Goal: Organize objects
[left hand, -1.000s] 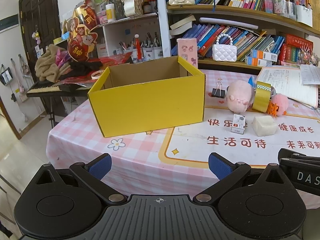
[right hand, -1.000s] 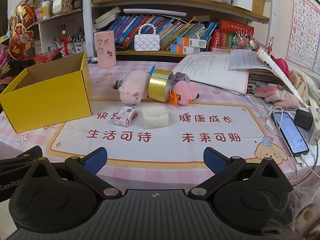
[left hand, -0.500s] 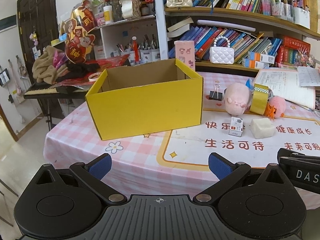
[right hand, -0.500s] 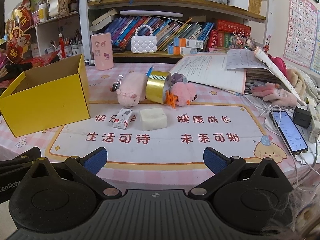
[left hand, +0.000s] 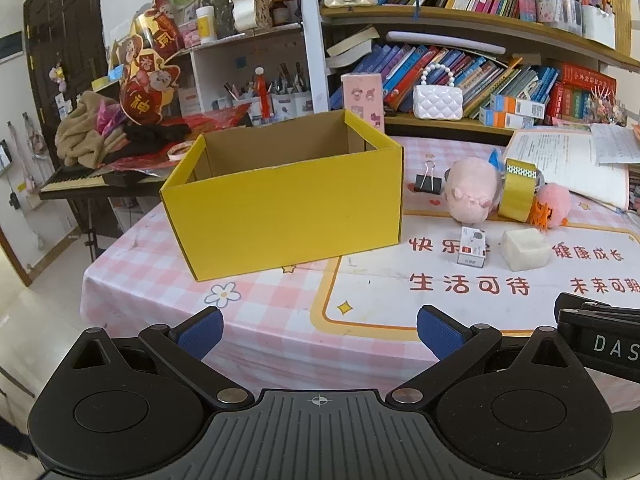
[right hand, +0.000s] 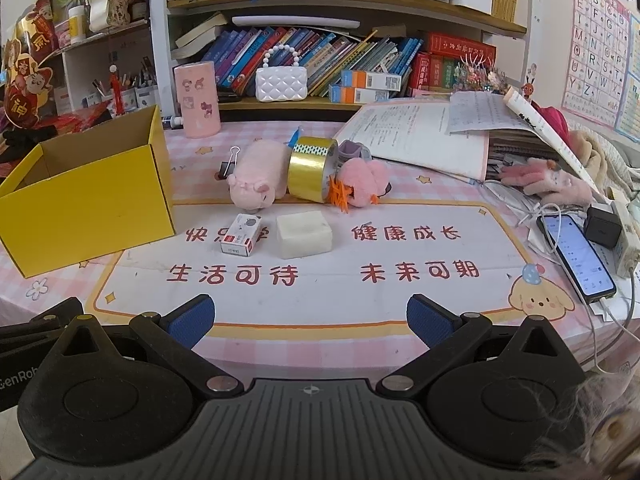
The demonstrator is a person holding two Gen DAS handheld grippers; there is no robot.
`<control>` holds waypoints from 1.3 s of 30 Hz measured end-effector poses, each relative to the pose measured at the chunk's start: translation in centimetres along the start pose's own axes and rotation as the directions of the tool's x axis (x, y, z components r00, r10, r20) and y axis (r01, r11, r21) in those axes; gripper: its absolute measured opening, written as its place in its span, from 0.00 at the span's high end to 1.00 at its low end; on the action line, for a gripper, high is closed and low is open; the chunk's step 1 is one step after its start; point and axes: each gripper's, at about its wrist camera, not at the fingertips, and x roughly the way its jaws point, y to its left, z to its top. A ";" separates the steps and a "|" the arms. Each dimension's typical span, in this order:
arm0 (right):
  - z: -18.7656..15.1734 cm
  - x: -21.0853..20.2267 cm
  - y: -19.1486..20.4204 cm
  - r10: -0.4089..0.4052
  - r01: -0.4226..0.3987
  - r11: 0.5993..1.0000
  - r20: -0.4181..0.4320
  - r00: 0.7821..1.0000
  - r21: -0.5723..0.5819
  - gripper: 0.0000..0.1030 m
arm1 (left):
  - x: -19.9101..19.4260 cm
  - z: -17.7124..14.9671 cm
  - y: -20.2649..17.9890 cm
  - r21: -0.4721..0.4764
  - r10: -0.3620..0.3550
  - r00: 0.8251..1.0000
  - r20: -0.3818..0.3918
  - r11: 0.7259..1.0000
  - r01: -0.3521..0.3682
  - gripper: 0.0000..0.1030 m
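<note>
An open yellow cardboard box (left hand: 288,204) stands on the pink checked table, ahead of my left gripper (left hand: 319,331); it also shows at the left of the right wrist view (right hand: 88,200). To its right lie a small white staple box (right hand: 241,235), a white foam block (right hand: 304,234), a pink pig plush (right hand: 256,180), a gold tape roll (right hand: 310,170), a pink fluffy toy (right hand: 360,182) and a black binder clip (left hand: 428,180). My right gripper (right hand: 310,320) is open and empty, at the table's near edge. The left gripper is open and empty too.
A white mat with red characters (right hand: 320,272) covers the table's front. An open book (right hand: 420,132), a phone (right hand: 576,256), a charger with cables (right hand: 602,226) and pink gloves (right hand: 548,178) lie at the right. A pink canister (right hand: 197,98) and bookshelves stand behind.
Both grippers have drawn back a little from the table, so the box and objects look slightly farther. Both stay open and empty.
</note>
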 end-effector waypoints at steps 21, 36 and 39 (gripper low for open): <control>1.1 1.0 1.0 0.039 -0.039 0.995 0.000 0.999 -0.090 0.07 | 1.9 0.6 1.1 -0.101 -0.055 0.997 -0.049 0.994 0.050 0.00; 4.7 7.3 -1.6 0.103 -0.110 0.988 -0.072 0.992 -0.110 0.36 | 5.0 2.9 -2.7 -0.040 -0.060 0.997 -0.048 0.997 0.058 0.01; 5.3 9.3 -2.7 0.120 -0.129 0.986 -0.087 0.989 -0.102 0.36 | 5.7 3.3 -3.4 -0.047 -0.060 0.996 -0.061 0.997 0.057 0.00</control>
